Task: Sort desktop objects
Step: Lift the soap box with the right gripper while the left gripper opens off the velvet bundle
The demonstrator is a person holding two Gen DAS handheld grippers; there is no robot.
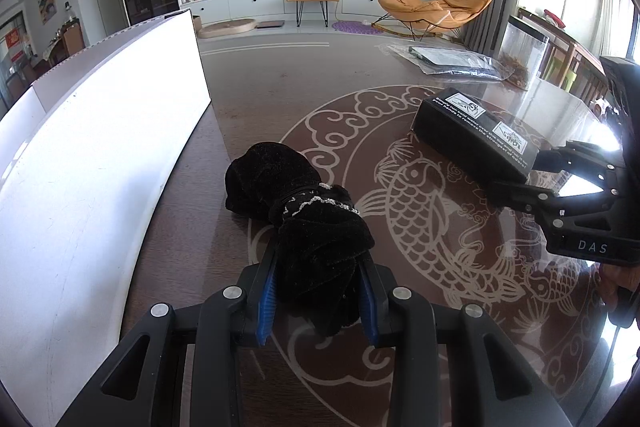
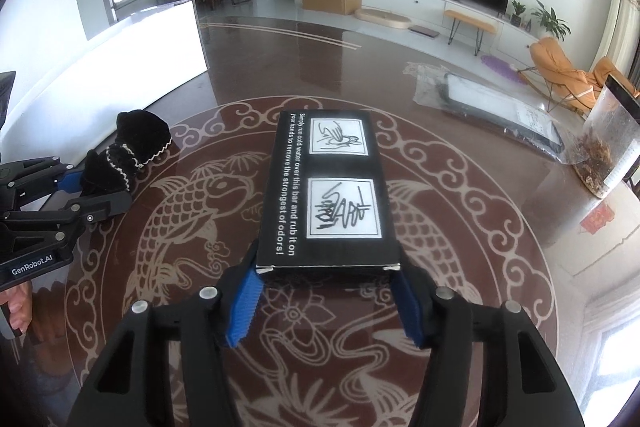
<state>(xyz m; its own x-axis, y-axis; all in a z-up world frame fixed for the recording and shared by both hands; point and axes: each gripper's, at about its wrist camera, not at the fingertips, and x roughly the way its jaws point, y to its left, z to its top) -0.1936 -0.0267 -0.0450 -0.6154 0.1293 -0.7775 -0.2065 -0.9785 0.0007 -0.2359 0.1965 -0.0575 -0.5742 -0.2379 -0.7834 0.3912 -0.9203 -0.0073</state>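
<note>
My left claw [image 1: 318,301] is narrow, its blue ribbed pads pinching the near end of a black velvet drawstring pouch with pale lace trim [image 1: 294,205]. The pouch stretches ahead of the fingers and lies on the dark brown glass-topped table printed with a cream koi pattern [image 1: 420,227]. To the left of this claw stands a tall white panel [image 1: 100,155].

My right claw [image 2: 328,301] stands at a medium width, clamped on the near end of a flat black cardboard box with white print and two sketch panels [image 2: 328,187]; both blue pads press its two near corners. The box runs straight ahead of the fingers.

Far ahead and to the right of the right claw lie a clear plastic bag holding a flat black-and-white item [image 2: 500,111] and a clear container of brown dried material [image 2: 604,143]. From the right wrist camera, the left claw and its pouch sit to the left, well apart from the box.
</note>
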